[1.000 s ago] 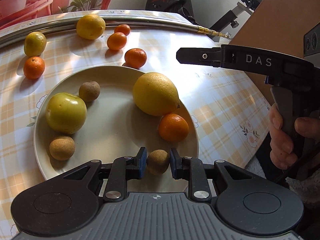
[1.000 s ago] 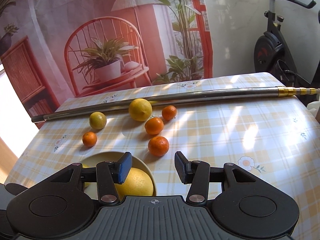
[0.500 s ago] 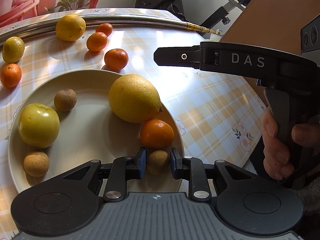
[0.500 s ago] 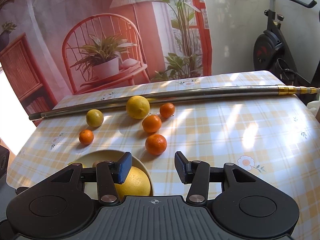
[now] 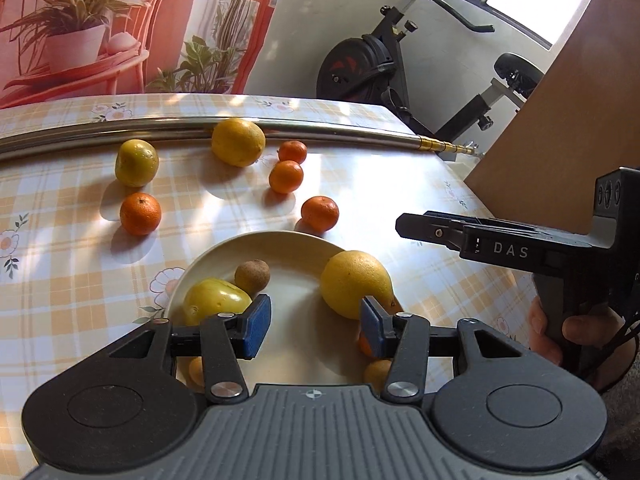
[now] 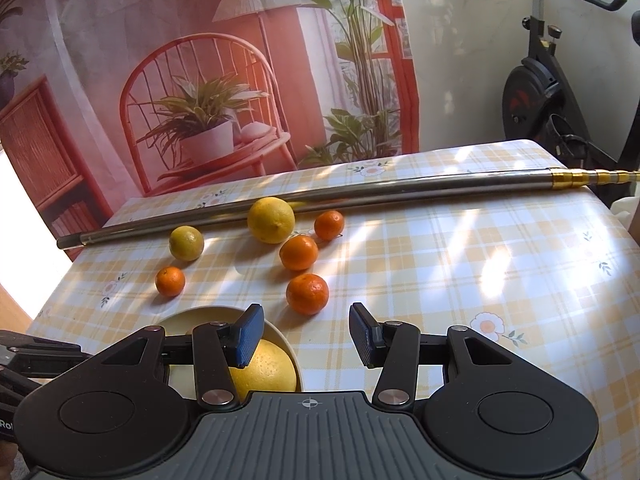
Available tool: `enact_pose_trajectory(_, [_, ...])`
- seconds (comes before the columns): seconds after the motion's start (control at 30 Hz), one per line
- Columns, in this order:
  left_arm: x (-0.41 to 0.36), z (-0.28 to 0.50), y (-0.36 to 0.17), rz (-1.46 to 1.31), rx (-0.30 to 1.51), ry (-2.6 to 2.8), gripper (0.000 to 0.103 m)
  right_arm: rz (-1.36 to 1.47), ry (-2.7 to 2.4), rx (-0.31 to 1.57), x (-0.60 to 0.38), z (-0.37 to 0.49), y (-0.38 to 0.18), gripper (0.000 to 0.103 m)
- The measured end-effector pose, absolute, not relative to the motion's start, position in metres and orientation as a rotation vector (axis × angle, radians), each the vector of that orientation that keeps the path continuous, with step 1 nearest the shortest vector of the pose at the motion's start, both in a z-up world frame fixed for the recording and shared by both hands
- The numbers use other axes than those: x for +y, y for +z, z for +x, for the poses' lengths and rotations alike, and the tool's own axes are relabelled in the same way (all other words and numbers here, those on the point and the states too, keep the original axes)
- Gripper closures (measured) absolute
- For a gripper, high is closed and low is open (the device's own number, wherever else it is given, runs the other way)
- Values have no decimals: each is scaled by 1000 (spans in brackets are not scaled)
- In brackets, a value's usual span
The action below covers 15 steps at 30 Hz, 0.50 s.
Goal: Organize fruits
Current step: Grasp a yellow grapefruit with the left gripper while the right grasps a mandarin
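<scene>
Left tool [image 5: 316,322]: jaws have just been opening; now moderately apart, nothing between the blue pads, poised above the plate.
Plate [image 5: 280,242]: cream, on the checked worktop [image 5: 60,280]; its near rim is hidden under the tool body.
On plate, left to right: green-yellow apple [image 5: 216,300] at 9 o'clock, half behind the left finger; small brown fruit [image 5: 252,276] touching it at 11; big lemon [image 5: 354,284] at 2.
Hard to make out: two small brown fruits [image 5: 196,370] near the plate's near edge and an orange [image 5: 366,346] under the lemon, all cut off by the tool's fingers.
Loose fruit on worktop, left to right: green-yellow citrus [image 5: 136,162]; mandarin [image 5: 140,214] at its 6; second lemon [image 5: 238,142] touching the metal pole [image 5: 340,132]; three mandarins [image 5: 286,176] strung toward the plate's 12, the nearest just off the rim.
Far edge: pole lies along it; its gold tip overhangs the right corner.
Open room: bare worktop left of the plate at 9, and a wide clear stretch to the right [image 6: 480,260].
Right tool [image 6: 306,338]: jaws partly apart, empty, held off the plate's 3 o'clock side; a hand [image 5: 560,332] grips its handle.
Right-wrist view: plate mostly covered by the tool; only the lemon and a strip of rim show.
</scene>
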<state>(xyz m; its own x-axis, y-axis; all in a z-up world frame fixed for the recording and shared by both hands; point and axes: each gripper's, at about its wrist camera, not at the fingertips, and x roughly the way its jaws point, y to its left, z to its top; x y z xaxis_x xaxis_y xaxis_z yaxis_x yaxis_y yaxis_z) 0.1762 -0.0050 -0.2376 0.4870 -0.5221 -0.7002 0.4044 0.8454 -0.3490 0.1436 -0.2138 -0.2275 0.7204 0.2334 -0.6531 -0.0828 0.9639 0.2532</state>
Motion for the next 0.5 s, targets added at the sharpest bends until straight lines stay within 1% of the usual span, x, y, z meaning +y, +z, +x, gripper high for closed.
enact_pose_trajectory(0.27, [52, 201, -208, -192, 819, -399, 53, 196, 167, 738, -219, 156, -224, 59])
enact_pose_trajectory(0.5, [84, 217, -192, -126, 764, -287, 53, 200, 166, 744, -219, 175, -227, 59])
